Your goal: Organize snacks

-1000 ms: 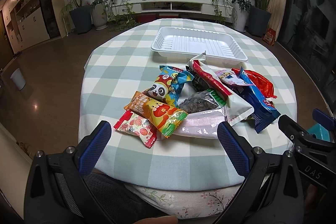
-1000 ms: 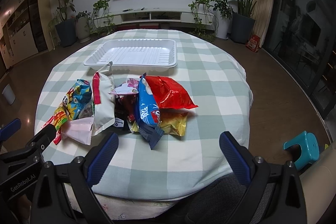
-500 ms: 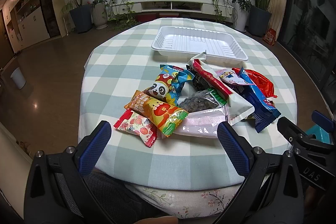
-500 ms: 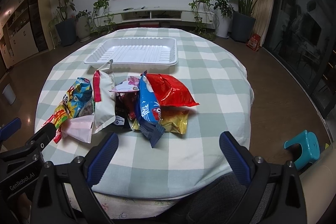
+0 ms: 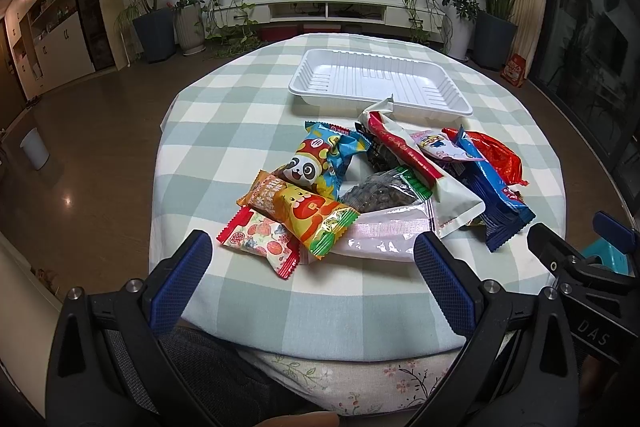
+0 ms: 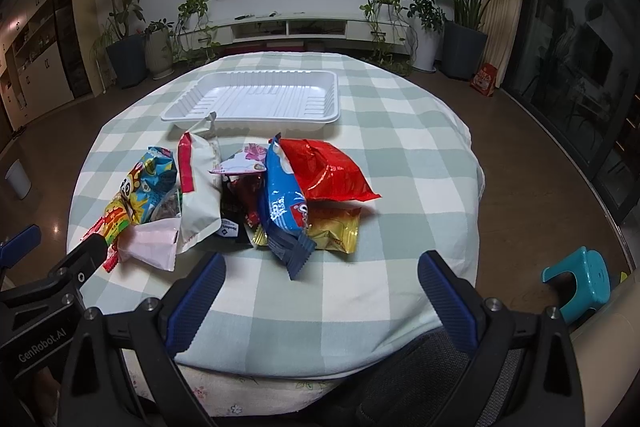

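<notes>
On the checked tabletop [image 5: 248, 115], a heap of snack packets [image 5: 360, 187] lies at my twelve o'clock, with the empty white tray [image 5: 378, 81] just beyond it. My left gripper [image 5: 312, 259] hangs over the near edge, jaws spread wide, the strawberry-print packet [image 5: 260, 241] and panda packet [image 5: 320, 163] ahead. My right gripper [image 6: 322, 279] is likewise spread and empty, the blue packet [image 6: 284, 203] and red bag [image 6: 326, 167] at its twelve o'clock.
</notes>
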### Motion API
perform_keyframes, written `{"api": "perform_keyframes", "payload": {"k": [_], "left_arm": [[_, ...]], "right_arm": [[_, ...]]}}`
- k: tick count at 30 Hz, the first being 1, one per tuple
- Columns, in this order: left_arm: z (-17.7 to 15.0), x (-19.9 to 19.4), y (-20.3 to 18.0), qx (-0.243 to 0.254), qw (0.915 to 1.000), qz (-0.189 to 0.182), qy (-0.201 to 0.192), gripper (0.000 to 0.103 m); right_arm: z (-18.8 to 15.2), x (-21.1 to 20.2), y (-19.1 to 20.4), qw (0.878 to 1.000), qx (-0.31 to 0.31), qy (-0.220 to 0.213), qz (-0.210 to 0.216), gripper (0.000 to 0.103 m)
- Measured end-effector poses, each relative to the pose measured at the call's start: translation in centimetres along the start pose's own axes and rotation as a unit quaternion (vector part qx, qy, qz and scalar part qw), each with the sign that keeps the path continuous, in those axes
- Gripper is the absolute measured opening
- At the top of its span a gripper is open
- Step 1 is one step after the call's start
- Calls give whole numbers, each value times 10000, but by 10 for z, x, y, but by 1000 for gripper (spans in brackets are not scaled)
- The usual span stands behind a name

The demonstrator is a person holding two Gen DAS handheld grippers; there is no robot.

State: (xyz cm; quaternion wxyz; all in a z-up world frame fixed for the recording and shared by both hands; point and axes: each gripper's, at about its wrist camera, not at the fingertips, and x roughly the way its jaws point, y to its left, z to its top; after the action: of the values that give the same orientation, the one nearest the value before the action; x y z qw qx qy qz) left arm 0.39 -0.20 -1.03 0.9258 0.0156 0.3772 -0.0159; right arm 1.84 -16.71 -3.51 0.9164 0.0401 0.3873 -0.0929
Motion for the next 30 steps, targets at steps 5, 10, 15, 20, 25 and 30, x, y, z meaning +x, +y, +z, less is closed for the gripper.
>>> {"api": "perform_keyframes", "payload": {"k": [5,10,15,20,25,30], "left_arm": [[0,0,0,-2,10000,0,8,102],[0,0,0,-4,10000,1,4,102],[-2,0,0,1,10000,-3,7,102],[-1,0,1,-4,10000,-5,9,102],[-1,0,1,-1,10000,-9,14,102],[-3,1,0,5,10000,-7,16,102]], "right_arm": [[-1,1,1,10000,-4,2,-2,99],[-3,2,3,10000,0,20,1,99],[-1,1,0,10000,4,15,2,99],[-5,2,4,10000,1,18,3,99],[-1,0,0,10000,4,31,6,99],[-7,4,6,10000,-5,30,3,99]]}}
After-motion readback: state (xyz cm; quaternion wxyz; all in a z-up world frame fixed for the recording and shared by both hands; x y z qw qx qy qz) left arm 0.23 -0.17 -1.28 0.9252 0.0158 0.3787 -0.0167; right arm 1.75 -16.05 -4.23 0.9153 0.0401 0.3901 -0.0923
